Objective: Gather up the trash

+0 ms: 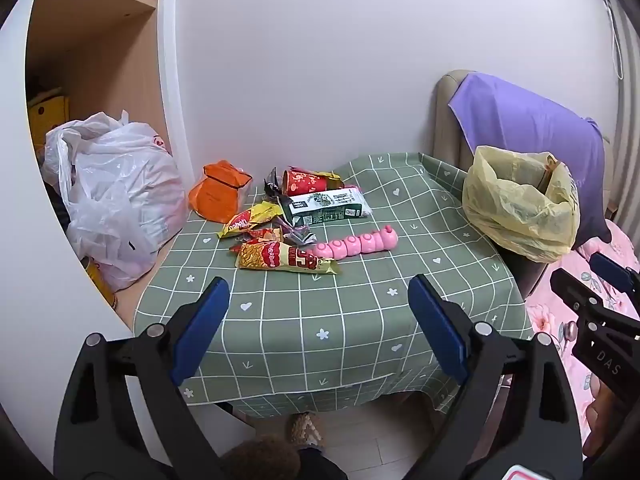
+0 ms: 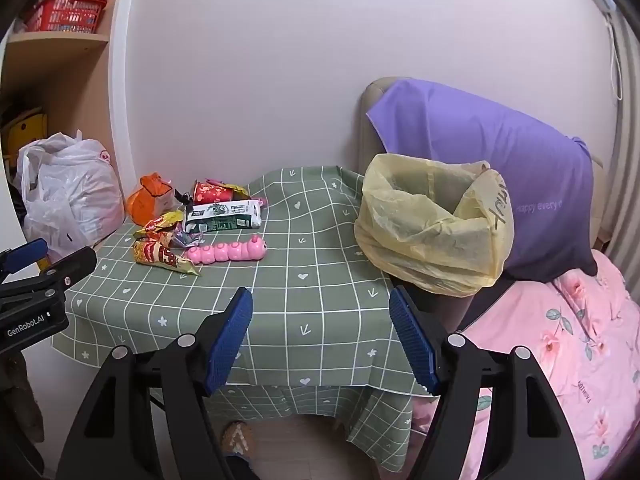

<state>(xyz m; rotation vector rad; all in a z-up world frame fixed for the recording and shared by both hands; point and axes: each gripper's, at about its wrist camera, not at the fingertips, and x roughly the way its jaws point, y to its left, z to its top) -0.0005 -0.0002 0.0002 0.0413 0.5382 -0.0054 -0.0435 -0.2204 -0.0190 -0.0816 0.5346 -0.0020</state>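
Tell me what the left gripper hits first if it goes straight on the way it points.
Probably the bare tablecloth: the left gripper stands open, angled down at it, short of the wrappers and pink toy. Depth is uncertain.

Bare tablecloth (image 2: 320,280) between wrapper heap (image 2: 192,220) and yellow bag (image 2: 420,232).

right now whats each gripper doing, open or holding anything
left gripper: open, empty, above the table.
right gripper: open, empty, above the table.
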